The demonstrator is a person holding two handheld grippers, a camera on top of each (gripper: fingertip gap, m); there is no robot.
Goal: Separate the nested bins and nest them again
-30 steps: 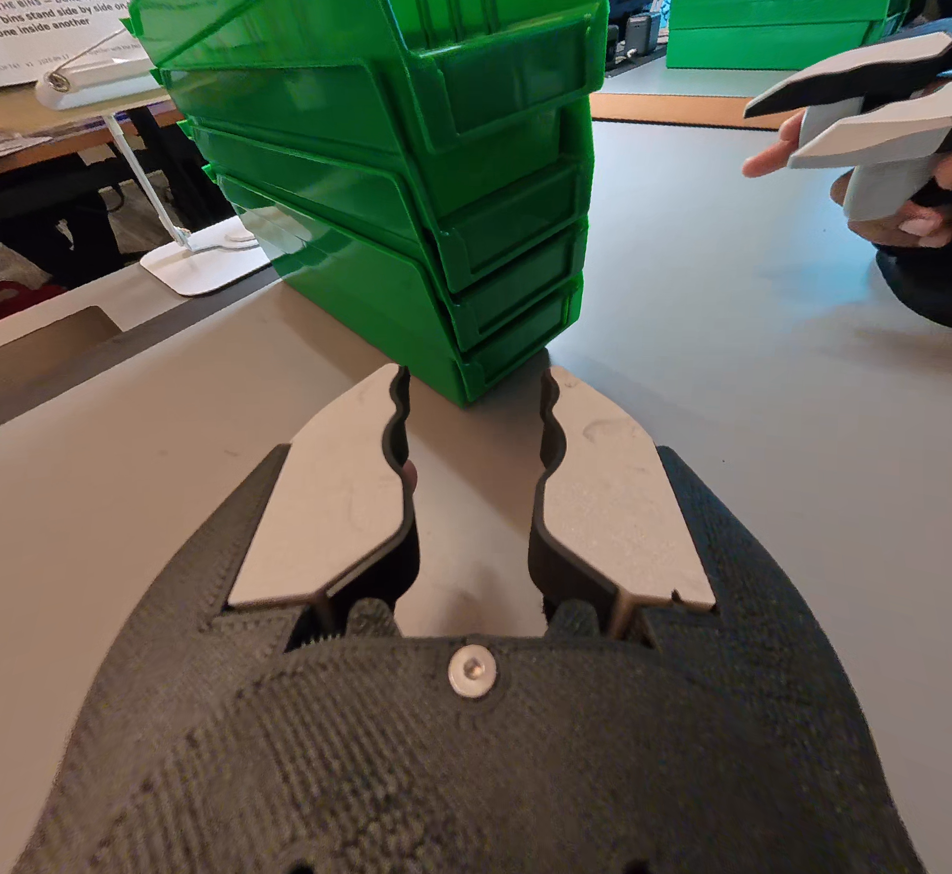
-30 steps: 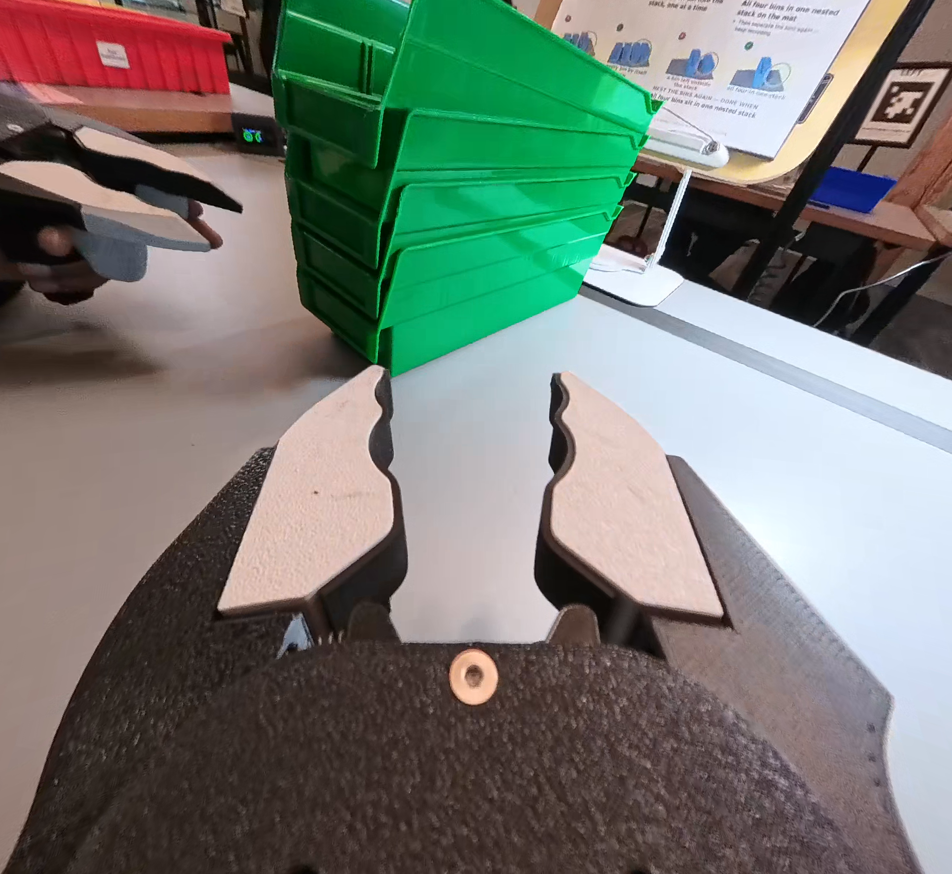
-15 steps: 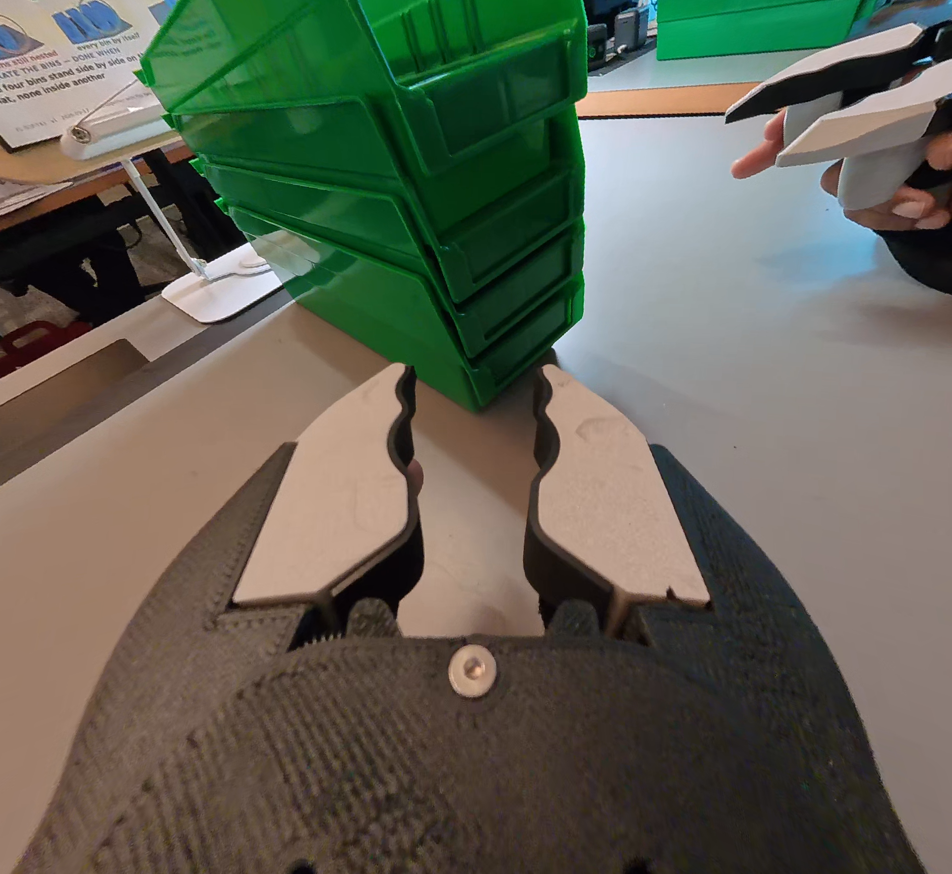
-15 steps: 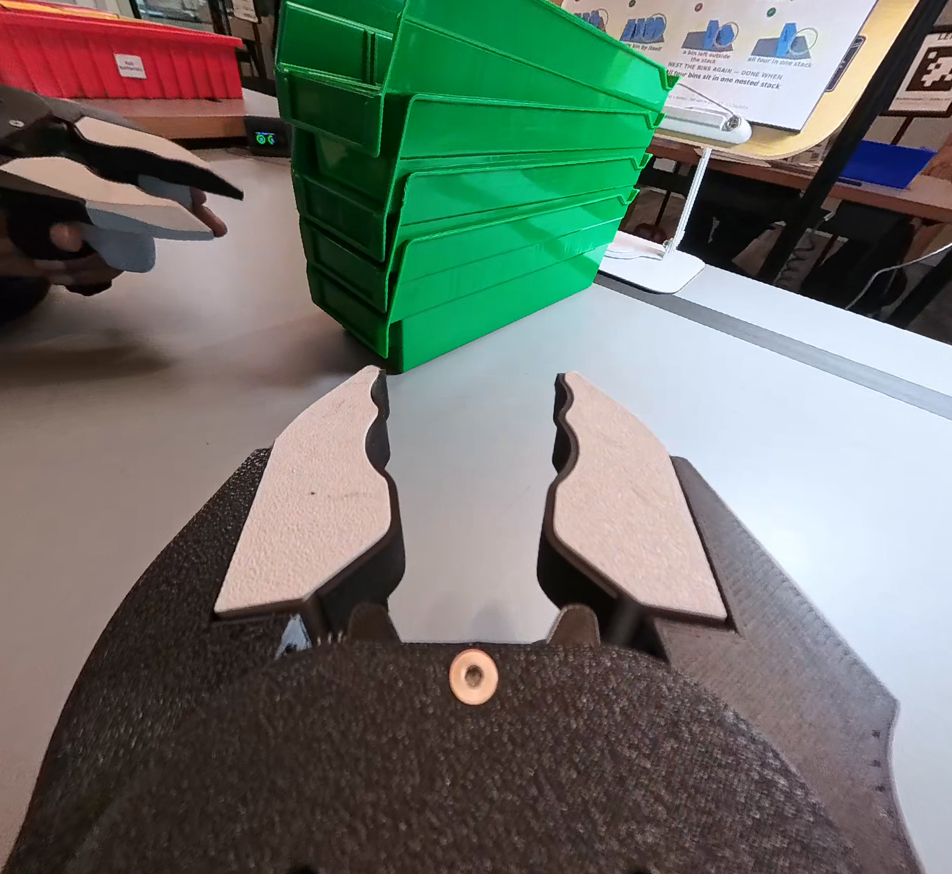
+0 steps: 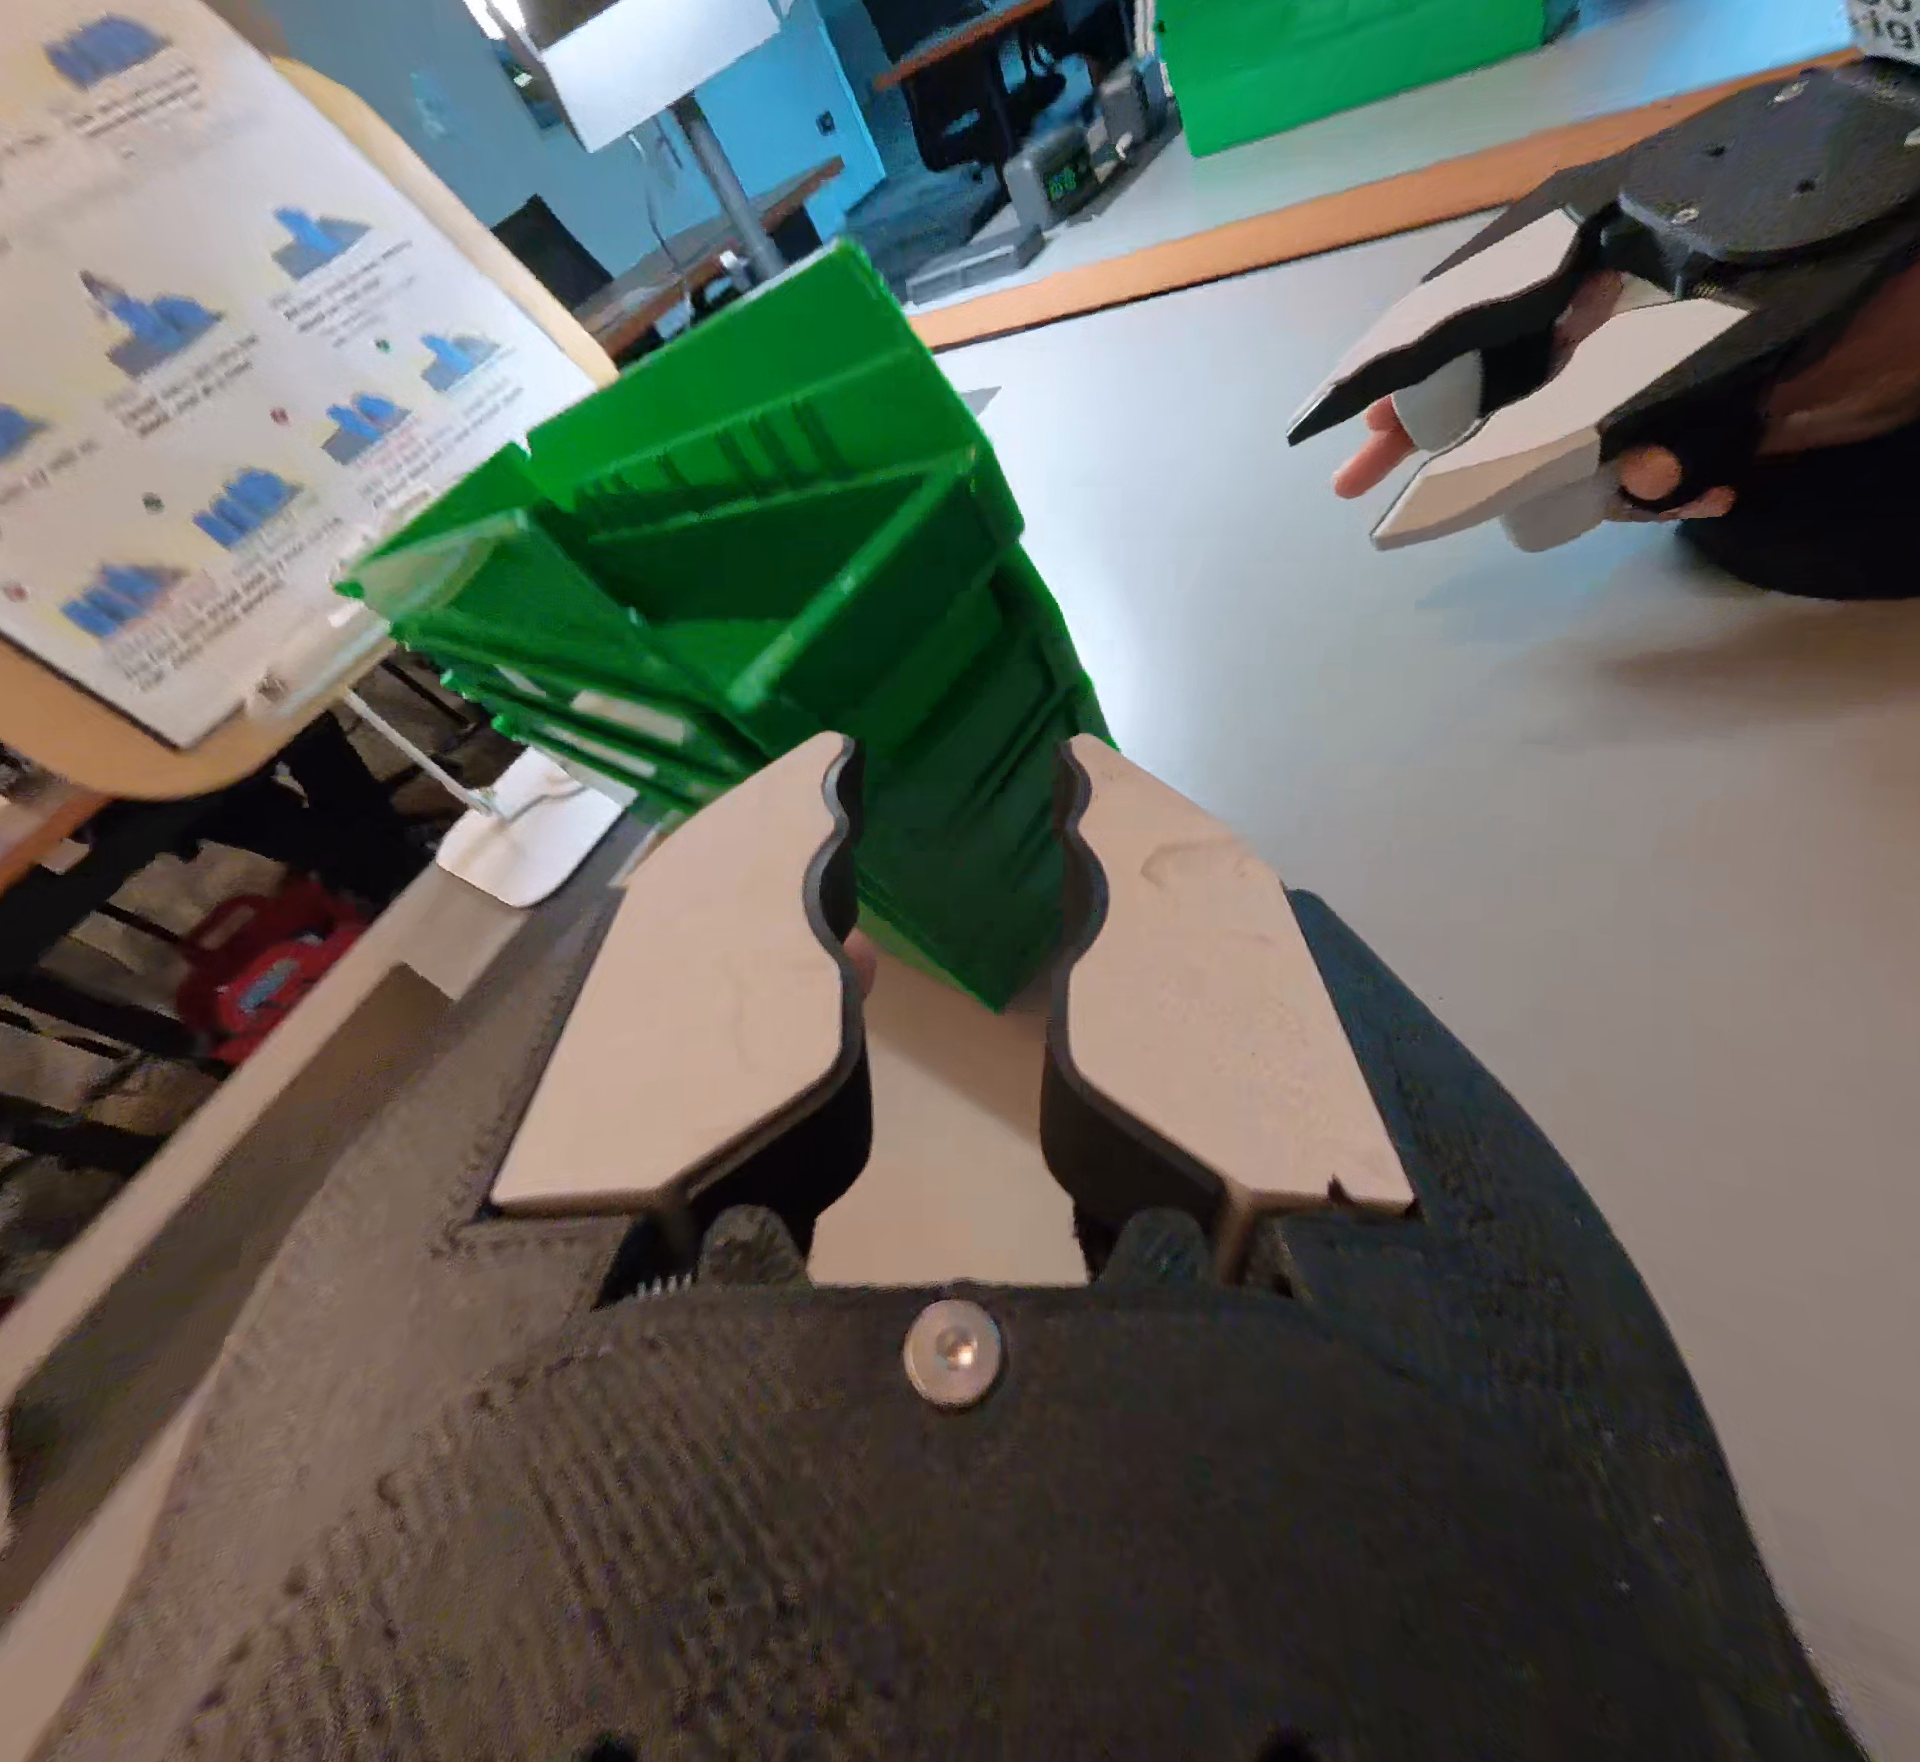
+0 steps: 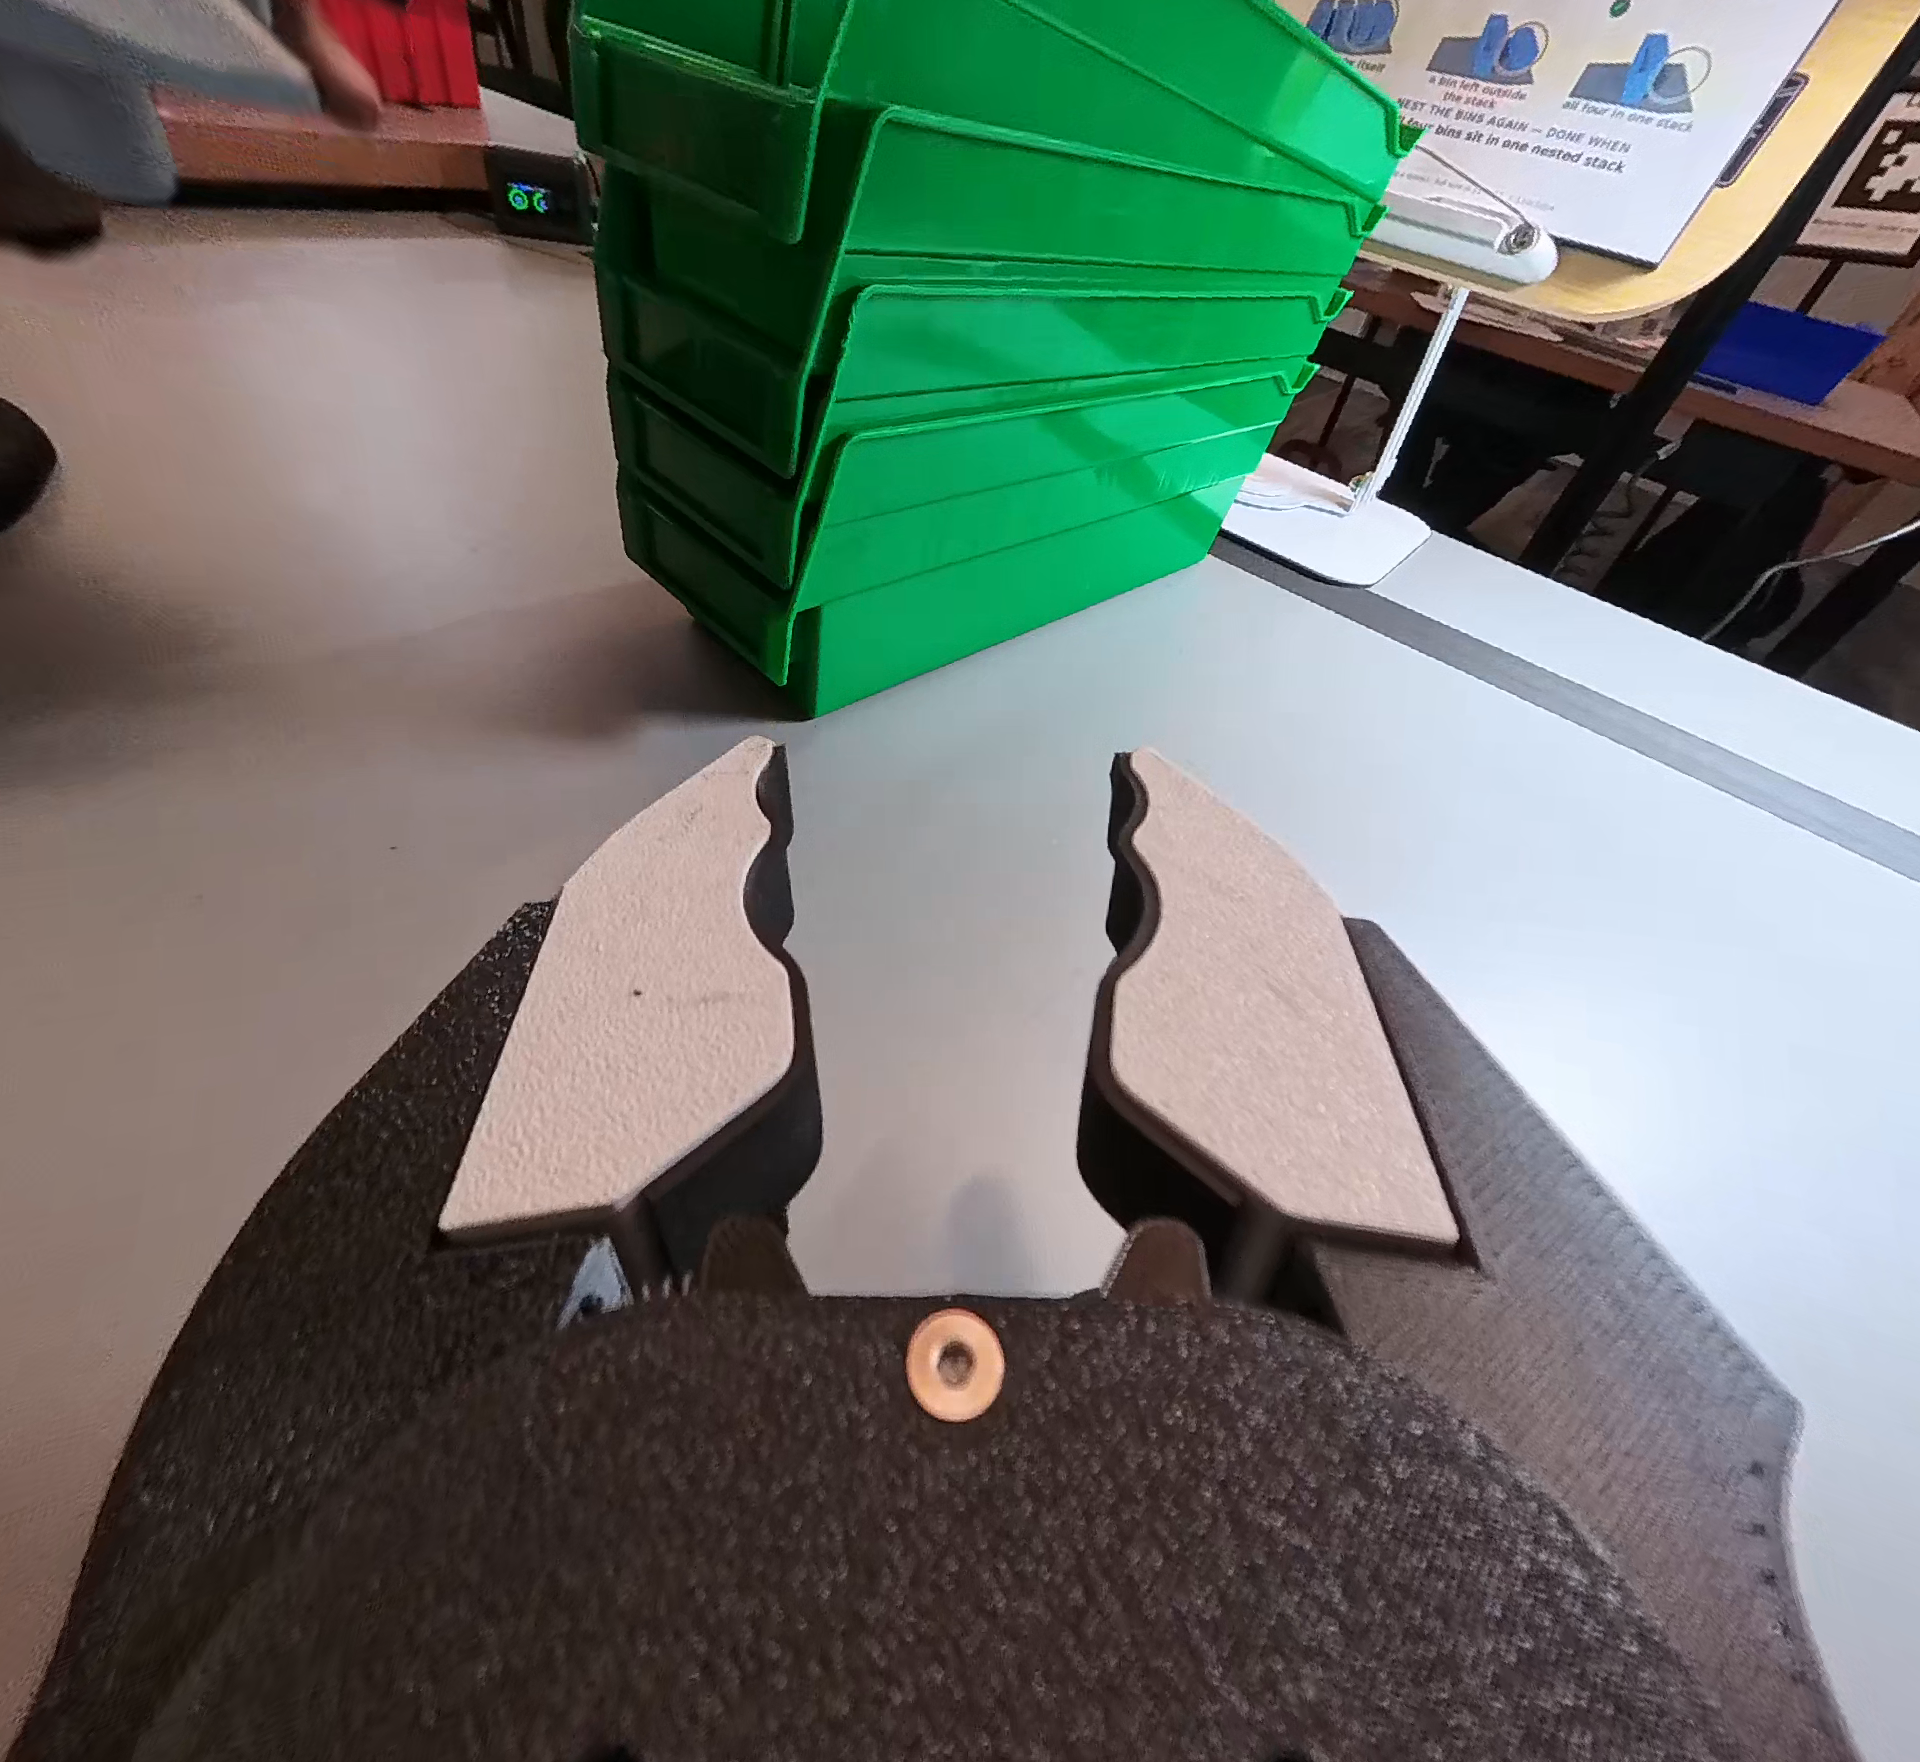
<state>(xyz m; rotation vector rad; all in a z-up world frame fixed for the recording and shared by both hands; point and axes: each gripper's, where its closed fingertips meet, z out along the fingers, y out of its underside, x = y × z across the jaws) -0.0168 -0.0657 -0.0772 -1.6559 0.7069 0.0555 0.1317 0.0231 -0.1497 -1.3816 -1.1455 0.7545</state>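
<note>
Stack of nested green bins (image 6: pixel 966 341) stood on grey table (image 6: pixel 1455 881) | left gripper (image 5: pixel 956 782) above stack, jaws apart, empty, likely reaching for top bin | right gripper (image 6: pixel 945 756) low beside stack, jaws apart, empty

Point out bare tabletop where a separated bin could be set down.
Free: the grey table between the right gripper and the nested green bins, and right of the stack toward the dark strip. Crowded: behind, by the lamp base.

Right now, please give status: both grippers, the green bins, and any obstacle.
Left gripper open, empty, raised beside the stack. Right gripper open, empty, short of it. Green bins all nested on the table. Nothing in the way.
</note>
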